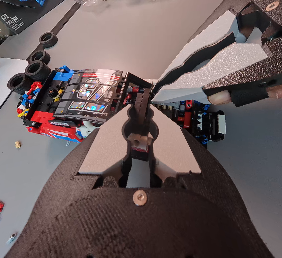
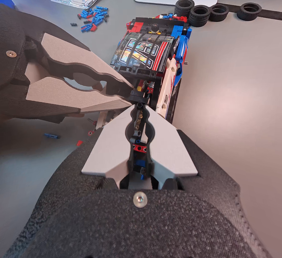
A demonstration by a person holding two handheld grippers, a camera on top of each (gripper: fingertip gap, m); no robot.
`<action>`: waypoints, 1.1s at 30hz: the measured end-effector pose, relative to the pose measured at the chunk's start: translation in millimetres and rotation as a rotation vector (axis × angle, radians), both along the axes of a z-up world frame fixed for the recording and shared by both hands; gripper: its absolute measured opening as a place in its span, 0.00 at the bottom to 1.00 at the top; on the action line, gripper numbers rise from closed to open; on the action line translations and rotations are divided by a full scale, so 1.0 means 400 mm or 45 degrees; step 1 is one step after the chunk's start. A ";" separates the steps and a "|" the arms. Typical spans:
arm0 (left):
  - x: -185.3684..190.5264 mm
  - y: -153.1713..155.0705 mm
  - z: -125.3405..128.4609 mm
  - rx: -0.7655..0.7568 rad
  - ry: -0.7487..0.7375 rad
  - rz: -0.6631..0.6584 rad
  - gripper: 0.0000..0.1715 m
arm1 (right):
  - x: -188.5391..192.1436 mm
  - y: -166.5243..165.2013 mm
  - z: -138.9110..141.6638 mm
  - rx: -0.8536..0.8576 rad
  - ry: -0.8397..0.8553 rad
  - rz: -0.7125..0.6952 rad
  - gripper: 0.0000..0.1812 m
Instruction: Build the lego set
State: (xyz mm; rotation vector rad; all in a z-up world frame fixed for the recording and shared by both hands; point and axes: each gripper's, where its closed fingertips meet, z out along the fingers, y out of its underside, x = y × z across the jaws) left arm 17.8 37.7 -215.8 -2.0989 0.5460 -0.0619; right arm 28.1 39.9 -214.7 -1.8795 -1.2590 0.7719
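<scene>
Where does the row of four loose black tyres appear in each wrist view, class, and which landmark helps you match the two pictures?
Left wrist view: four black tyres at the left edge, beyond the car's rear.
Right wrist view: the tyres at upper right, beyond the car.
Shared landmark: the car's holographic-stickered black roof.

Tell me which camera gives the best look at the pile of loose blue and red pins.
The right wrist view. There the pin pile lies in the open on the grey table, left of the car, with nothing across it. The left wrist view shows only a smaller cluster of pins crowded against the car's end beside the tires.
</scene>
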 end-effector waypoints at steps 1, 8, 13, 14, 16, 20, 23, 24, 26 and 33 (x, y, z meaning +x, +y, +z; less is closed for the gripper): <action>0.000 0.000 0.000 0.001 0.001 -0.001 0.10 | 0.000 0.000 0.000 -0.002 0.006 -0.002 0.02; 0.000 -0.003 0.000 -0.003 -0.003 -0.022 0.09 | 0.010 -0.005 0.039 0.057 0.086 0.133 0.05; 0.000 -0.004 0.000 -0.004 0.014 -0.054 0.09 | 0.116 0.020 0.094 0.062 -0.009 0.448 0.07; -0.001 -0.004 0.000 0.000 0.022 -0.063 0.09 | 0.140 0.021 0.067 0.075 -0.108 0.527 0.07; -0.003 -0.004 0.000 0.004 0.030 -0.080 0.10 | 0.166 0.059 0.013 0.204 -0.253 0.606 0.07; -0.010 -0.005 0.000 0.016 0.038 -0.118 0.10 | 0.154 0.072 -0.055 0.143 -0.334 0.730 0.09; -0.014 -0.005 0.001 0.017 0.029 -0.127 0.10 | 0.137 0.080 -0.095 0.193 -0.456 0.824 0.11; -0.015 -0.004 0.001 0.022 0.030 -0.129 0.10 | 0.133 0.083 -0.106 0.202 -0.499 0.850 0.11; -0.016 -0.005 0.001 0.025 0.028 -0.141 0.10 | 0.126 0.074 -0.116 0.158 -0.538 0.901 0.08; 0.009 -0.037 0.092 0.119 -0.146 -0.316 0.10 | 0.113 0.053 -0.056 0.203 -0.350 0.970 0.01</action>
